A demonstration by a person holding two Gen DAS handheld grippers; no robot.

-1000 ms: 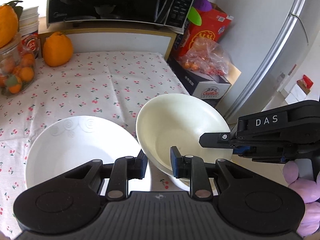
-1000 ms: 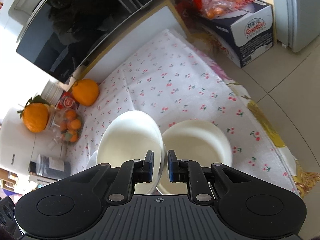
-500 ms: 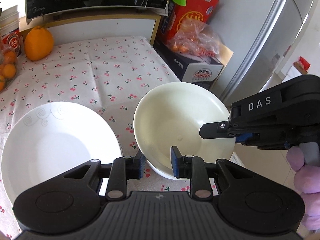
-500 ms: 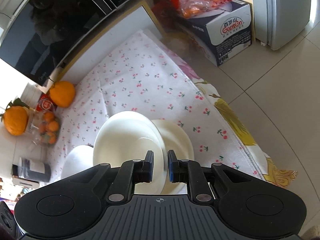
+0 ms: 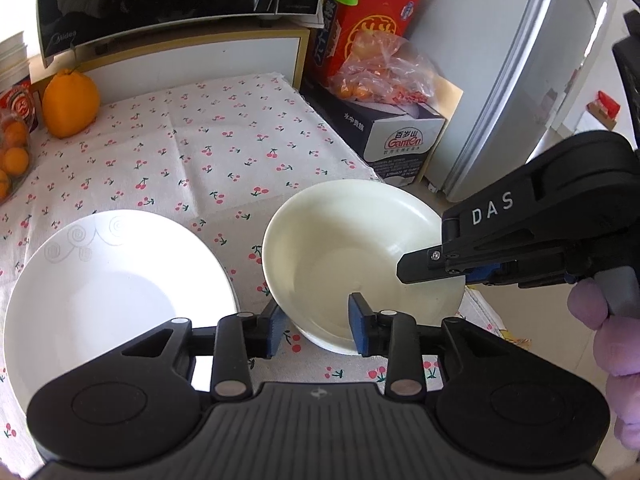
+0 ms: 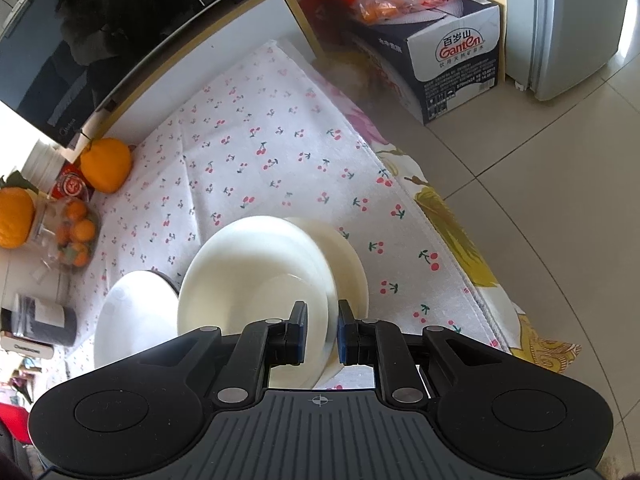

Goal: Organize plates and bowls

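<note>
Your right gripper (image 6: 319,330) clamps the cream bowl's (image 5: 360,248) rim, tilted over a second bowl (image 6: 352,276) lower centre; your left gripper (image 5: 314,330) has just been opening around its near rim. The white plate (image 5: 100,292) sits lower left on the cherry-print surface (image 5: 224,140).

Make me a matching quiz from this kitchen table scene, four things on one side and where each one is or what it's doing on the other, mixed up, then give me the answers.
Things:
1. cream bowl
2. white plate
3. big orange
4. bag of small oranges

Places or states:
A. on top of the water carton beside the table
B. flat on the cherry cloth, nothing gripping it
C. at the back of the table, in front of the microwave shelf
D. rim pinched by the right gripper, sitting tilted in a second cream bowl

Pairs: 1-D, 2-B, 3-C, 4-A
</note>
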